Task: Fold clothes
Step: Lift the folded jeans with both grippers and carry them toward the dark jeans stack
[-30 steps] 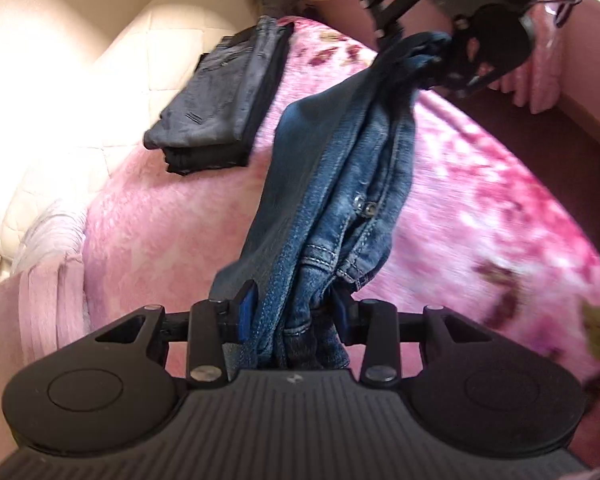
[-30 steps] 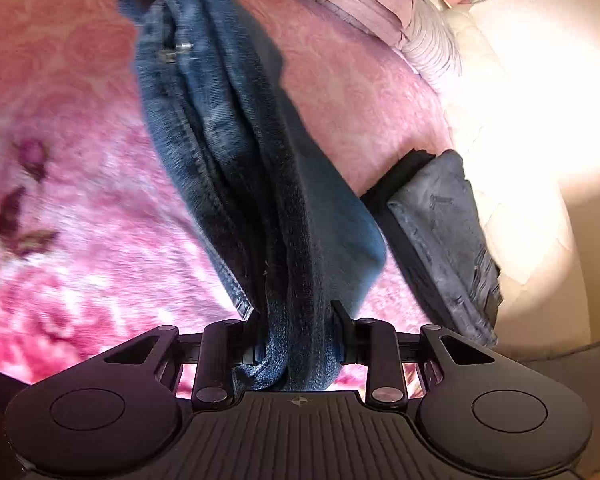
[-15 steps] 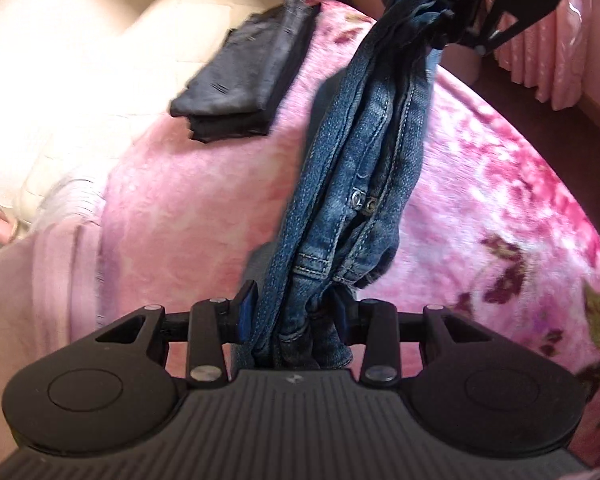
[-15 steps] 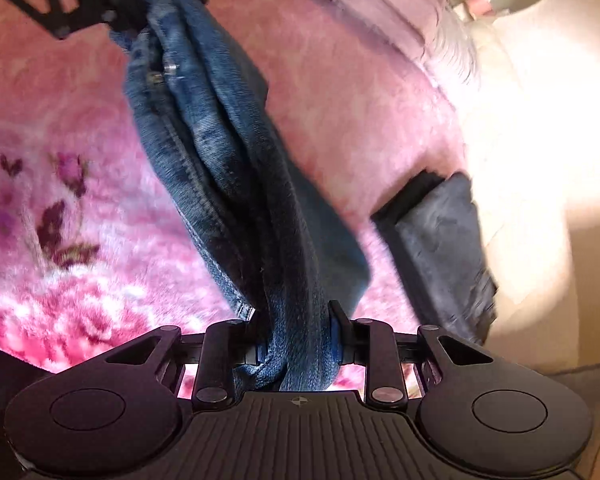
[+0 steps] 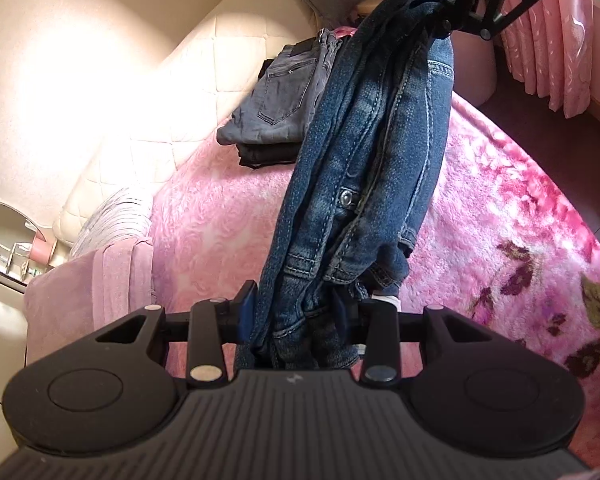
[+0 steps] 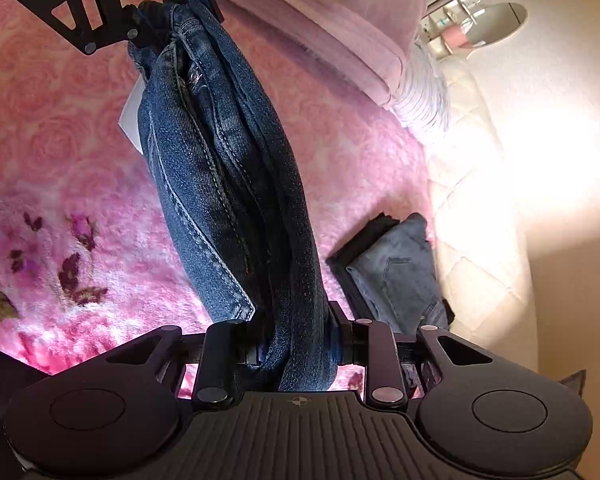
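Left wrist view: the left claw (image 5: 294,314) is clamped on one end of the blue jeans (image 5: 364,160), bunched denim filling the gap between its fingers. From there the jeans stretch straight ahead, gathered lengthwise into a thick rope of folds, to the right claw (image 5: 440,4) at the far top, which grips the other end. A metal button shows about midway along. The jeans hang above the pink floral blanket (image 5: 500,208) on the bed. Ahead and to the left of the left claw lies a folded stack of grey jeans (image 5: 280,104), beside the cream quilted headboard (image 5: 172,120). A lilac pillow (image 5: 100,276) sits close on the left.

Right wrist view: the right claw (image 6: 296,340) pinches the jeans (image 6: 228,184) tight between its fingers. The denim runs forward and up-left to the left claw (image 6: 172,12), which holds the waistband end; a white tag (image 6: 134,116) hangs there. The grey folded stack (image 6: 396,272) lies just right of the right claw, on the blanket (image 6: 60,152).
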`<state>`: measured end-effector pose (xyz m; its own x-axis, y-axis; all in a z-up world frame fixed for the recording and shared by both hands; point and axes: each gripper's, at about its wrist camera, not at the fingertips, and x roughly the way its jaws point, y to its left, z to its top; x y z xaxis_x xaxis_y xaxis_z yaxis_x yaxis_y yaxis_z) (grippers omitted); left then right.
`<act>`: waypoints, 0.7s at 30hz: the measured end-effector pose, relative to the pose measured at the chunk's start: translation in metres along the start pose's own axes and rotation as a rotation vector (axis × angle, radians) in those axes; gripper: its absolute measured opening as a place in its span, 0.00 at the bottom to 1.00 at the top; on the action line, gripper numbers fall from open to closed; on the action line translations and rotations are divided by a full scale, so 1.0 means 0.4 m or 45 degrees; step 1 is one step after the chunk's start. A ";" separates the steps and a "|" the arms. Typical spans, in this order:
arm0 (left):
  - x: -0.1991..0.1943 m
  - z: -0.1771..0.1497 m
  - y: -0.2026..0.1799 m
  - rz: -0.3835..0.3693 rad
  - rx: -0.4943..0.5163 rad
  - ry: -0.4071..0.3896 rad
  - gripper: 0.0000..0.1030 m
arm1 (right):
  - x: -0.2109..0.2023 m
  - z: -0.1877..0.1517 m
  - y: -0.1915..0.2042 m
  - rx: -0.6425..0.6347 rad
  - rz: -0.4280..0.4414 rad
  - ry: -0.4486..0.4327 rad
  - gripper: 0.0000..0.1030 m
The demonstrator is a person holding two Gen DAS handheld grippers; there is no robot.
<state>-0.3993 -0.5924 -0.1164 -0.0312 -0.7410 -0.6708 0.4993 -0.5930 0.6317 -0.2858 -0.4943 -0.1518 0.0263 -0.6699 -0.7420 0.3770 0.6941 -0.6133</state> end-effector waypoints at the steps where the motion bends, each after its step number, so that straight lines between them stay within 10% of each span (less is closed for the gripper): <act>1: -0.008 -0.001 -0.003 0.001 -0.002 0.000 0.34 | -0.008 0.001 0.002 -0.003 -0.002 -0.002 0.26; 21: -0.092 -0.019 -0.057 0.017 -0.015 -0.010 0.34 | -0.098 -0.015 0.066 -0.031 -0.040 0.005 0.26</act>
<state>-0.4029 -0.5493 -0.1092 -0.0315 -0.7513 -0.6592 0.5097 -0.5794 0.6361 -0.2825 -0.4481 -0.1405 0.0111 -0.6902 -0.7236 0.3549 0.6792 -0.6425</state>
